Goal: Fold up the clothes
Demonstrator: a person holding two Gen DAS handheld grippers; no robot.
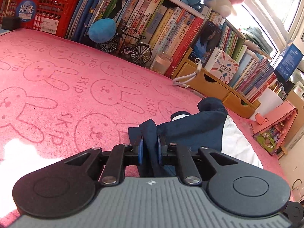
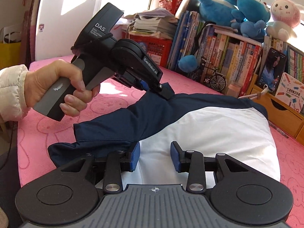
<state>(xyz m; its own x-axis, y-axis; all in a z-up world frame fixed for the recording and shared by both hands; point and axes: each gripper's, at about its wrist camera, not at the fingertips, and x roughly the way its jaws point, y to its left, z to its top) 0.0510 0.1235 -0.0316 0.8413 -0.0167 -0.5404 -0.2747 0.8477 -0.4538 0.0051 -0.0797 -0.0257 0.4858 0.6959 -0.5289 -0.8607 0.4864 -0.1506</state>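
Observation:
A navy and white garment (image 2: 209, 125) lies on the pink rabbit-print cover (image 2: 106, 104). My left gripper (image 1: 150, 144) is shut on a navy sleeve (image 1: 190, 127) and holds it lifted above the cover. In the right wrist view the left gripper (image 2: 167, 93) pinches the navy sleeve (image 2: 121, 119) at its raised fold. My right gripper (image 2: 155, 152) is open, low over the white body of the garment, with the navy sleeve's edge against its left finger (image 2: 135, 152).
A row of books (image 1: 171, 24), a model bicycle (image 1: 127, 45), a red crate (image 1: 41, 9) and wooden drawers (image 1: 214, 83) line the far edge. Plush toys (image 2: 247, 9) sit on the books. A pink box (image 1: 275, 125) stands at the right.

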